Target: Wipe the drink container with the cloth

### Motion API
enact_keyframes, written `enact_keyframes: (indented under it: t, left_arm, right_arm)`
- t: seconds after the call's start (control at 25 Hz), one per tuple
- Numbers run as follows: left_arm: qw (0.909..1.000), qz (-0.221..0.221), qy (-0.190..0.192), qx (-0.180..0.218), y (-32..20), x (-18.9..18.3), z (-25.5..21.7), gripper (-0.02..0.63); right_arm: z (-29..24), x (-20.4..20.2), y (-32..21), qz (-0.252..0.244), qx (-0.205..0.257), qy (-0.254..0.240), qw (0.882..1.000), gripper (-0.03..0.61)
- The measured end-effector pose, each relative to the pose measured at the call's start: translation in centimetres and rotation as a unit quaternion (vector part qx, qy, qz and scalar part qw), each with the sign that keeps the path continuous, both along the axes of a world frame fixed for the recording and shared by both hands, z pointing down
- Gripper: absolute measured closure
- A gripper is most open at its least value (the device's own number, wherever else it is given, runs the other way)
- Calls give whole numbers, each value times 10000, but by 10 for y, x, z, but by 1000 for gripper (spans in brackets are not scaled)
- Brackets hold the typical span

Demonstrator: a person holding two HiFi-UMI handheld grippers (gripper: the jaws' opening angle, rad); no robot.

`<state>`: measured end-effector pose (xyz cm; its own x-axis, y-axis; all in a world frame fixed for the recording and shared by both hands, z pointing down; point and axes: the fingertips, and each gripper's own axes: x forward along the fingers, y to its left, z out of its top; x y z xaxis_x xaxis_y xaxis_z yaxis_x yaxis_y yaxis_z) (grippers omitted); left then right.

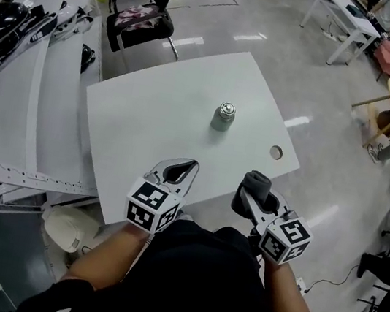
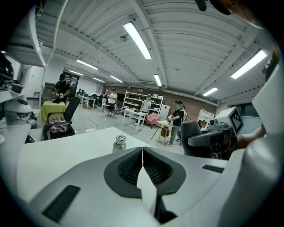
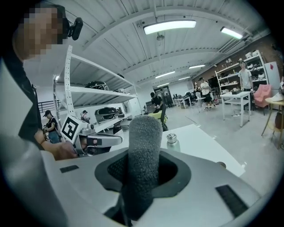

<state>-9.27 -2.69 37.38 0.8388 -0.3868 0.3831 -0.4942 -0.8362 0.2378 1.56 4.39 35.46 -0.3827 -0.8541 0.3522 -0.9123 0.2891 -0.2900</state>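
A small metal drink container [image 1: 223,116] with a silver cap stands upright near the middle of the white table [image 1: 133,126]; it also shows as the container [image 2: 119,142] in the left gripper view and the container [image 3: 171,140] in the right one. My left gripper [image 1: 192,164] sits at the table's near edge, shut with nothing between its jaws. My right gripper [image 1: 247,190] is shut on a rolled grey cloth [image 1: 256,184], which stands up between the jaws as the cloth [image 3: 143,159]. Both grippers are well short of the container.
A round hole [image 1: 275,152] is in the table's right part. A black chair [image 1: 141,13] stands behind the table, white shelving [image 1: 23,78] runs along the left, and another white table [image 1: 347,18] is at the back right. People stand far off in the room.
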Motion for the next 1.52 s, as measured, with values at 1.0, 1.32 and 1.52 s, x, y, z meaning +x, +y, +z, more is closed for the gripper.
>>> enact_keyframes:
  t: [1.0,1.32,1.52]
  left_arm:
    - [9714,-2285,-645,-10,-79,57,13,597]
    - [9517,-2908,-979,122,-82,72,17,597]
    - [9494,-2849,-1306,196,-92,71,36,595]
  right_arm:
    - [17,81,-158,-2406,15,126,9705,465]
    - [35,94,-176,-3179,22,332,9475,465]
    - [45,90,-184,-3267,-18,361,9444,465]
